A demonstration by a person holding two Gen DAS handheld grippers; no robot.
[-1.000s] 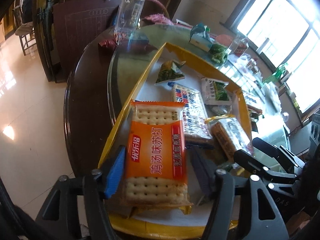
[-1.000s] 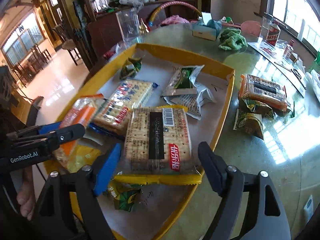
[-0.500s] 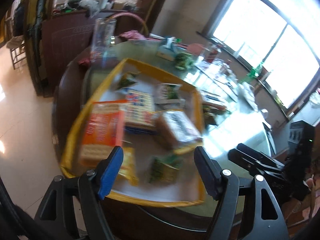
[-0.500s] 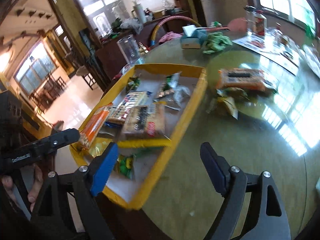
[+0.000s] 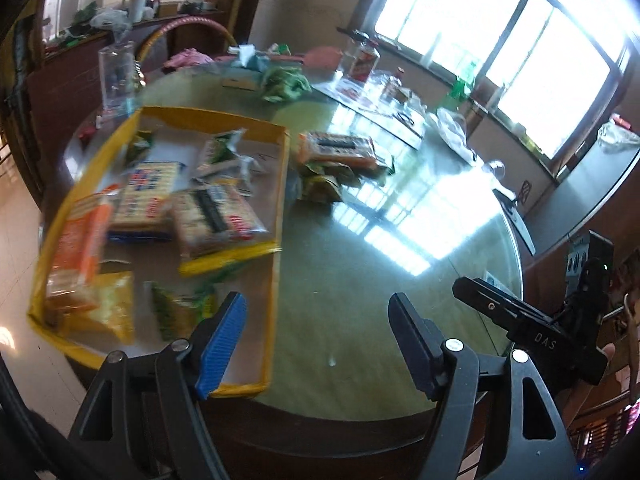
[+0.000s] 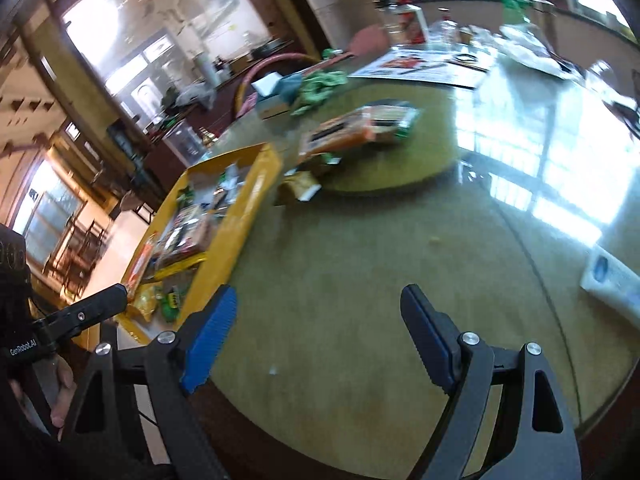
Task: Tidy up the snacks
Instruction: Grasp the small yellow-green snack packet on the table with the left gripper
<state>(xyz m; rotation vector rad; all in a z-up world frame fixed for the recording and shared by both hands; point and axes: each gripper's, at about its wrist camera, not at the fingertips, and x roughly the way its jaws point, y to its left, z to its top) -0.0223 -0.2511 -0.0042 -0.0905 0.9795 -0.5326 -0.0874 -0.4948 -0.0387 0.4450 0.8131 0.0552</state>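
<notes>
A yellow tray on the round table holds several cracker packs, among them an orange one and a clear one with a black label, plus small green packets. Outside the tray, on the glass turntable, lie an orange cracker pack and small green-yellow packets. My left gripper stands open and empty above the table's near edge, right of the tray. My right gripper is open and empty too, over bare table.
At the table's far side are a tissue box, a green cloth, bottles, papers and a clear jar. A white object lies at the right rim. A hand holds the left gripper's handle.
Both grippers have pulled back from over the tray and swung right; the cracker packs that lay between their fingers now lie in the tray, far to the left.
</notes>
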